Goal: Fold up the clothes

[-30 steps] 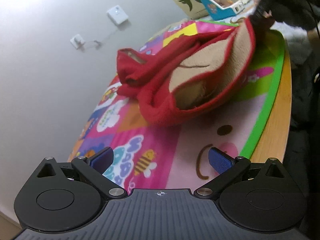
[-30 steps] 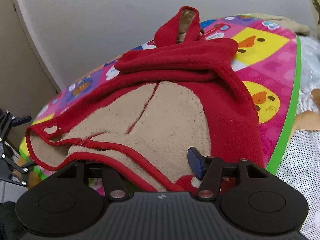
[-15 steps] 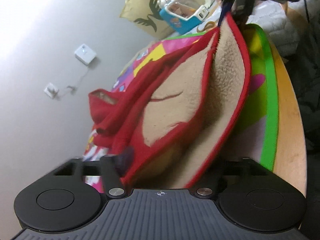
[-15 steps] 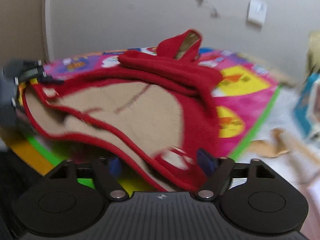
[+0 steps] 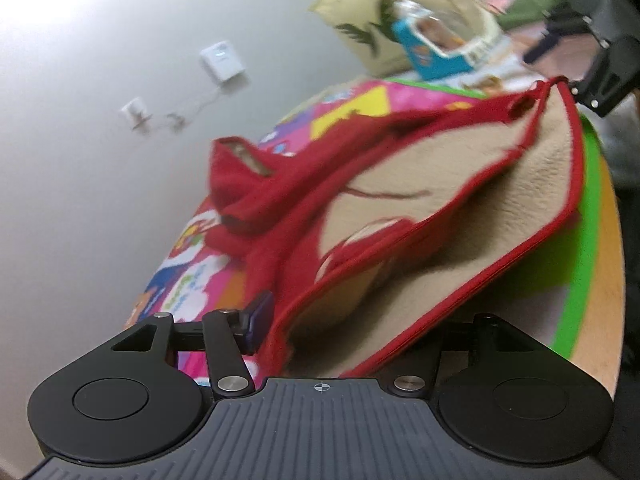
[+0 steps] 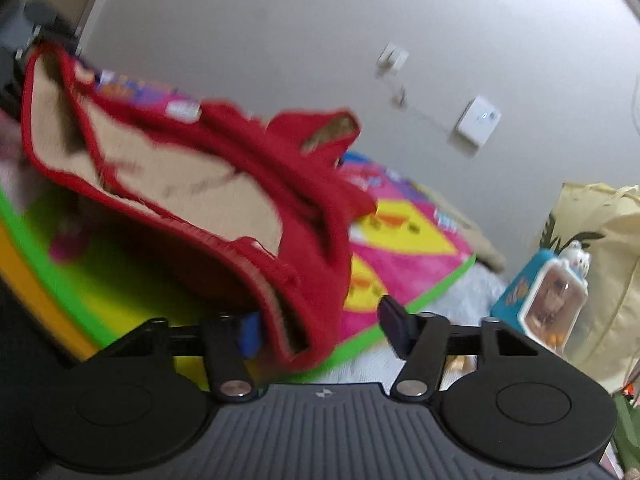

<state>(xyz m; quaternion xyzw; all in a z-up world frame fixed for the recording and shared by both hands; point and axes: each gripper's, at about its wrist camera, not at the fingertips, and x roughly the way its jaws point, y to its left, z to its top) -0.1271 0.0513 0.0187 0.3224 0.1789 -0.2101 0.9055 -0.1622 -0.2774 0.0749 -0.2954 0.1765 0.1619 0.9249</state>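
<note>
A red garment [image 5: 304, 216] with a beige fleece lining lies partly lifted over a colourful play mat [image 5: 360, 108]. My left gripper [image 5: 356, 320] is closing on its near red-trimmed hem: the left blue pad [image 5: 258, 316] presses the cloth, and the right finger is hidden behind it. In the right wrist view the garment [image 6: 248, 168] hangs its other corner between the jaws of my right gripper [image 6: 320, 328], which are closing. The left pad [image 6: 248, 336] touches the cloth, while the right pad [image 6: 394, 320] stands apart with mat showing in the gap.
The mat [image 6: 408, 216] has a green border over a wooden table edge [image 5: 608, 280]. A cream bag [image 6: 592, 240] and a blue toy box [image 6: 536, 304] stand past the mat's end. Wall sockets [image 5: 222, 58] sit on the grey wall behind.
The left gripper came up to the garment and shut on its hem. The right view has rolled. Its jaws spread and narrowed again, and the garment now hangs stretched between both grippers.
</note>
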